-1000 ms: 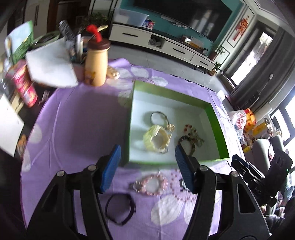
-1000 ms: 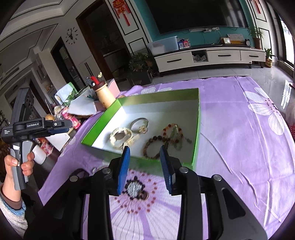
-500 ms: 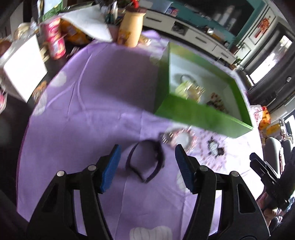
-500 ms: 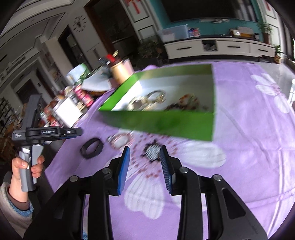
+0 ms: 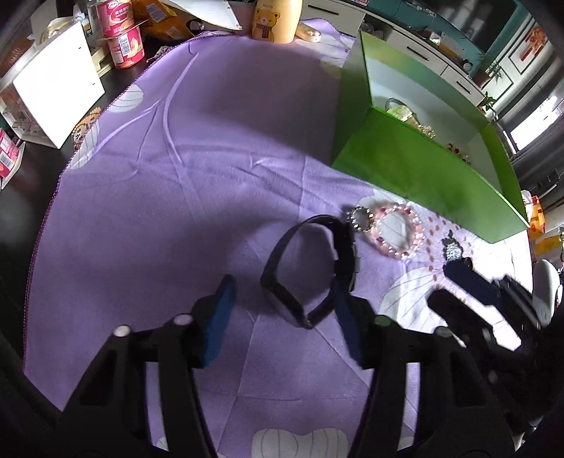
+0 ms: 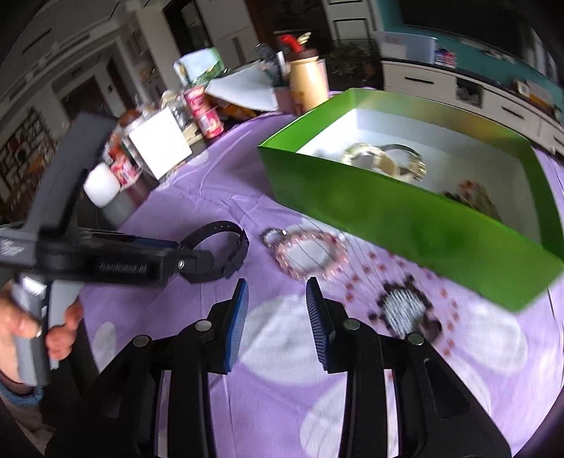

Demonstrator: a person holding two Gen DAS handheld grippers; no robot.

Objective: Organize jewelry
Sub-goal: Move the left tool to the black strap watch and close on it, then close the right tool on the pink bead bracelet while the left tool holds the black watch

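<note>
Both grippers are dropping from the box (image 5: 416, 169); left gripper (image 5: 282, 313) jaws are closing around the black band (image 5: 282, 292), ungripped; lifting follows.

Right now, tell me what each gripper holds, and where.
Nothing gripped yet. Left gripper jaws are closing around the black band, near its lower end. Right gripper is empty.

You can read little here. The grey-and-black handheld left gripper (image 6: 197, 262) carries raised lettering on its black side, roughly "GenRobot.AI", blurred. The pink-and-red yogurt cups (image 5: 125, 45) show Chinese characters, too small to read. The yellow bottle (image 5: 276, 17) bears a cartoon bear, no legible words.
</note>
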